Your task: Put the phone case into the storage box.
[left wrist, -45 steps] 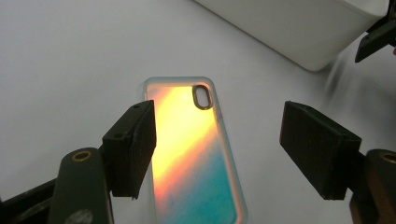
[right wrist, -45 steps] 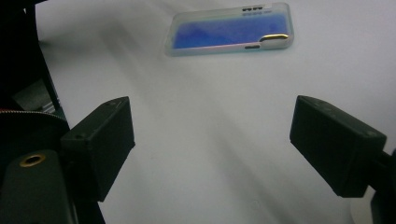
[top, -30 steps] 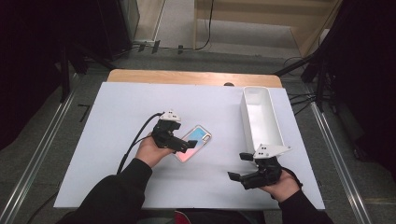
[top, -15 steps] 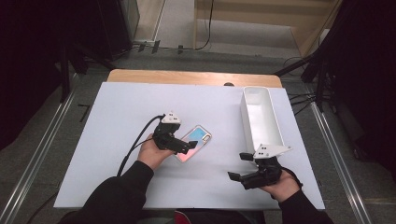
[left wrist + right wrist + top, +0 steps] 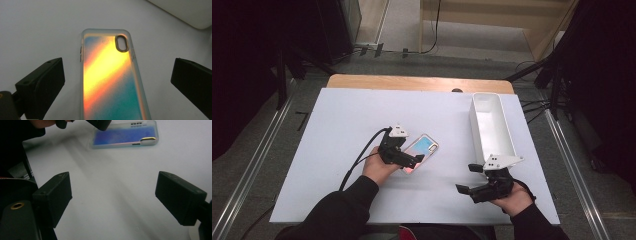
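Little has shifted since the earlier frames: the left gripper (image 5: 408, 159) has edged only slightly over the phone case (image 5: 420, 151) at the centre of the high view, while the right gripper (image 5: 473, 179) has kept its place at the lower right. The iridescent case lies flat on the white worktop (image 5: 337, 130), slanting up to the right, its near end under the left gripper. In the left gripper view its jaws stand wide apart, one at each lower corner of the frame, with the case (image 5: 110, 77) running up the middle between them, camera cutout at the top; neither jaw touches its sides. The right gripper's jaws are likewise wide apart and hold nothing; in the right gripper view they frame bare worktop, with the case (image 5: 125, 135) lying across the top of the frame, well apart from them. A long white bin (image 5: 490, 125) stands at the right of the high view, just above the right gripper, and looks empty as far as its inside can be seen. By the look of it, the work has barely begun: the approach to the case is made, but the grip is not yet taken. Closing on the case, lifting it and carrying it, perhaps to the bin, all appear to lie ahead.
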The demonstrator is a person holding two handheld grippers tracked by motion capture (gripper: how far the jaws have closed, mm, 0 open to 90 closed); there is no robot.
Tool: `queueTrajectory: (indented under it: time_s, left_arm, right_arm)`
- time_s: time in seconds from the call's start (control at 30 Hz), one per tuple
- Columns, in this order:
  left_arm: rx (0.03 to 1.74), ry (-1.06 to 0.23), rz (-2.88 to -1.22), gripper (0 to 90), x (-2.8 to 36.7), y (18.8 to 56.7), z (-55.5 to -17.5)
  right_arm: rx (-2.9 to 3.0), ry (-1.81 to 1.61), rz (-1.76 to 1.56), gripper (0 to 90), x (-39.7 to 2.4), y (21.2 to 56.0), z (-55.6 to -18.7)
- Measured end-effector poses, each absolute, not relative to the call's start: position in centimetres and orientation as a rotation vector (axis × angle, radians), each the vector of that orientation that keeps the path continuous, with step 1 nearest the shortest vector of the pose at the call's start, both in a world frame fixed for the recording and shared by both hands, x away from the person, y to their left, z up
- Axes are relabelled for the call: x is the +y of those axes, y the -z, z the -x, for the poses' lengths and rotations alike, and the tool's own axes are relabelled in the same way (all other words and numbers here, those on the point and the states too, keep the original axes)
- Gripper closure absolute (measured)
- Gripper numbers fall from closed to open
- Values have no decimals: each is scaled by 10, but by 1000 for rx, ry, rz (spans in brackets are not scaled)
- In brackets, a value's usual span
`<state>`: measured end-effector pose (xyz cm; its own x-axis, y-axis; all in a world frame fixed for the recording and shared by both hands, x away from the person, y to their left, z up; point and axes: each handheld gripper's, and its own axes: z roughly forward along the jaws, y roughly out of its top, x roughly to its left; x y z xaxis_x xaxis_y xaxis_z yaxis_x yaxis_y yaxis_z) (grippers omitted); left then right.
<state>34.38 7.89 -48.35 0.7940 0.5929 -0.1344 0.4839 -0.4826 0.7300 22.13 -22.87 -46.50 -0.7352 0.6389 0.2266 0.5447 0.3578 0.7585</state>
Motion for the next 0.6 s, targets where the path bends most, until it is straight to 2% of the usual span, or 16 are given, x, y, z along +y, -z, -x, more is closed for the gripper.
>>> queueTrajectory:
  time_s: [0.6]
  left_arm:
    - [817,-229,-2226,0,70,505,-339]
  right_arm:
    - [2504,-1332,-1098,126,-228,465,-221]
